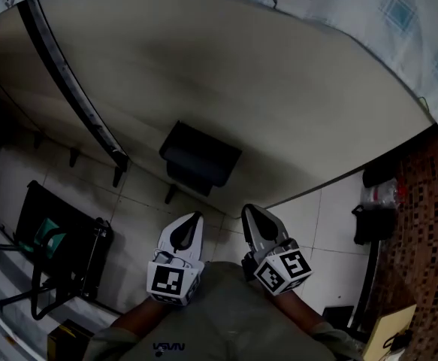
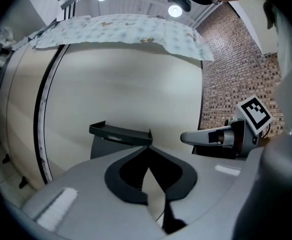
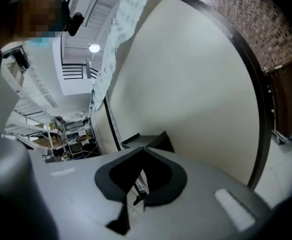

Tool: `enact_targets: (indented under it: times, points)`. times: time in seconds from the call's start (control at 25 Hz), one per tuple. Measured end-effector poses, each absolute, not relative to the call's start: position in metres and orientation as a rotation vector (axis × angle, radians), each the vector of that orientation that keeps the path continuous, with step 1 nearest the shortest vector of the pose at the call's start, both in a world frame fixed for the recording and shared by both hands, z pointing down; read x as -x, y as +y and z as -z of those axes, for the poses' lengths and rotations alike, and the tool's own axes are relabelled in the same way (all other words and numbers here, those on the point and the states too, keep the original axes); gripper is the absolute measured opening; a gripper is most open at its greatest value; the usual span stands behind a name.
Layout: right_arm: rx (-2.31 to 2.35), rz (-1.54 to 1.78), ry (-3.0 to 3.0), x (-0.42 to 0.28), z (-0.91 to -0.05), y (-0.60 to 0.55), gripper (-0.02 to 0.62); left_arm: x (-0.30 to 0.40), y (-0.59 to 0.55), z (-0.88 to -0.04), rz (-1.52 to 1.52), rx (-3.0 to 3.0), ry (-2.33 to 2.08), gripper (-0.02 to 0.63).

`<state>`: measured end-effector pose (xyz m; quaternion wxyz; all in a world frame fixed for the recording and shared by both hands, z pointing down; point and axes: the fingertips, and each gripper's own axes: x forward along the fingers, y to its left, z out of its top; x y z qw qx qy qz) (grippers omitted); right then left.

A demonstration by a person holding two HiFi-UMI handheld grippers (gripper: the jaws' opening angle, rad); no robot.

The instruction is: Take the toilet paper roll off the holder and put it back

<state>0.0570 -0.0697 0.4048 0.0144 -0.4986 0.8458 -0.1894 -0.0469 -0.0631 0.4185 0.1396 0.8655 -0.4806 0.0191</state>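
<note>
Left tool is closed, its jaws together with nothing between them. It points at the dark holder fixed on the pale wall, near it but not touching. The toilet paper roll I cannot see in any view. I judge that it sits under the holder's flat lid, on the side turned away from me, but I cannot confirm this. Further right, the right tool is also closed and empty, just beside the left one and aimed at the same holder.

The task seems not begun. If I go forward with closed jaws, the tips will only knock on the lid or push the roll, not take it. The two tools are also so near that they may hit one another when I open them, and the dim light makes my aim less sure.
</note>
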Motion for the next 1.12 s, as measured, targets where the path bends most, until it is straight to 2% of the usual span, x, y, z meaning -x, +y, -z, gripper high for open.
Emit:
enact_targets:
  times: [0.56,1.12]
  points:
    - [1.328,0.343,2.829,-0.151,-0.399,0.04,0.002,-0.053,0.056,-0.418,-0.193,-2.383,-1.691,0.008]
    - [1.354,0.202,2.833,-0.14,-0.382,0.085,0.002,-0.027,0.117,-0.393,-0.2,-2.378,-1.869,0.008]
